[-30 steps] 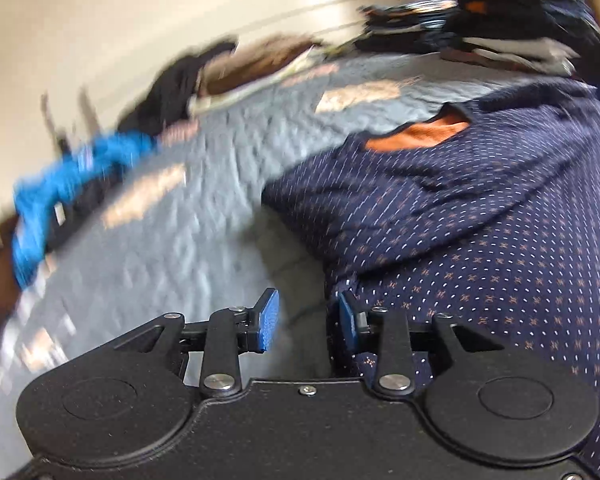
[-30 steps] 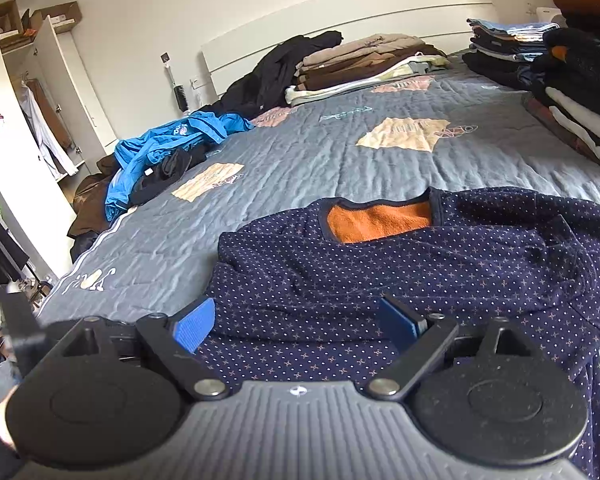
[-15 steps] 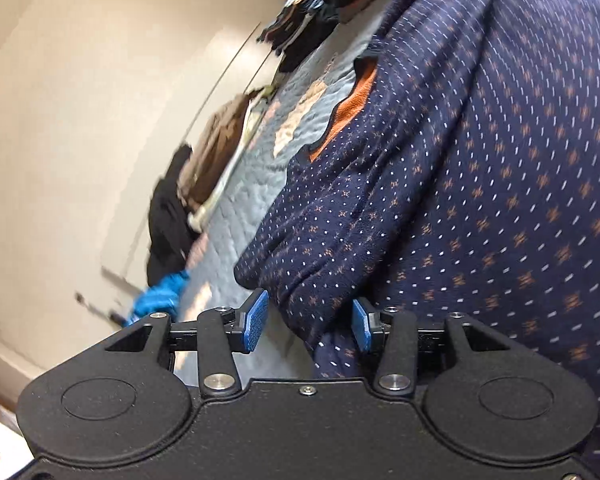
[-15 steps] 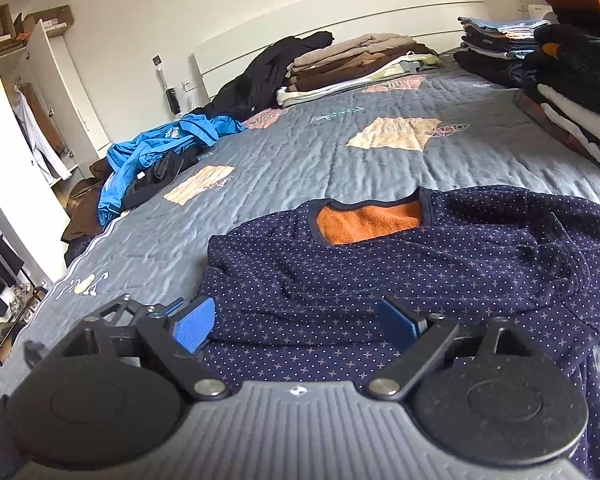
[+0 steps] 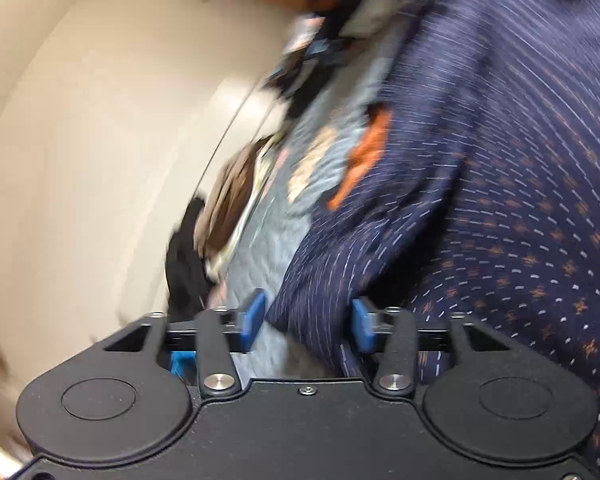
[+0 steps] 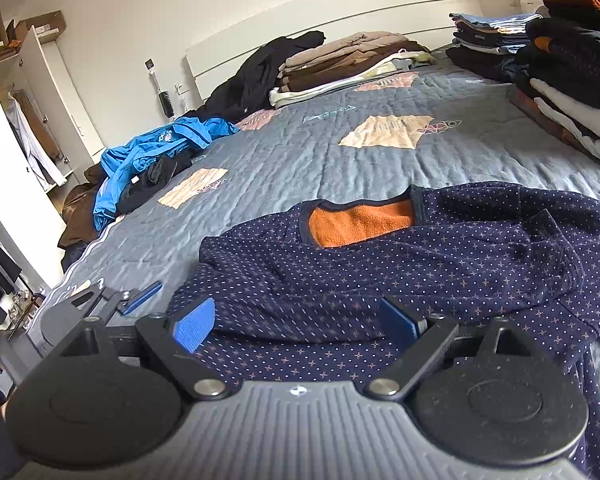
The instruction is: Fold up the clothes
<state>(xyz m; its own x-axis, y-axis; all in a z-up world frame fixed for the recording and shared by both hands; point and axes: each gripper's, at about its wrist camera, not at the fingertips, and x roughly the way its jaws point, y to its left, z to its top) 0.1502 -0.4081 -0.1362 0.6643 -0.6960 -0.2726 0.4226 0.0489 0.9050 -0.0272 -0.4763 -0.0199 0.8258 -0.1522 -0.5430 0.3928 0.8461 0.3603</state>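
A navy dotted sweater (image 6: 380,264) with an orange lining (image 6: 360,224) lies spread on the grey quilted bed (image 6: 300,152). My right gripper (image 6: 296,324) is open and hovers over the sweater's near hem. My left gripper (image 5: 306,322) is open, rolled to one side, with a fold of the sweater's left edge (image 5: 312,300) between its blue pads (image 5: 254,316). The left wrist view is blurred. The left gripper also shows in the right wrist view (image 6: 112,300) at the sweater's left edge.
Folded clothes stacks (image 6: 572,80) stand at the right side of the bed. A brown and beige pile (image 6: 348,60) and a black garment (image 6: 260,76) lie by the headboard. A blue shirt (image 6: 156,148) lies at the left edge. A wardrobe (image 6: 24,120) stands left.
My left gripper has rolled sideways, opened wider and pushed onto the sweater's left edge. My right gripper has barely moved.
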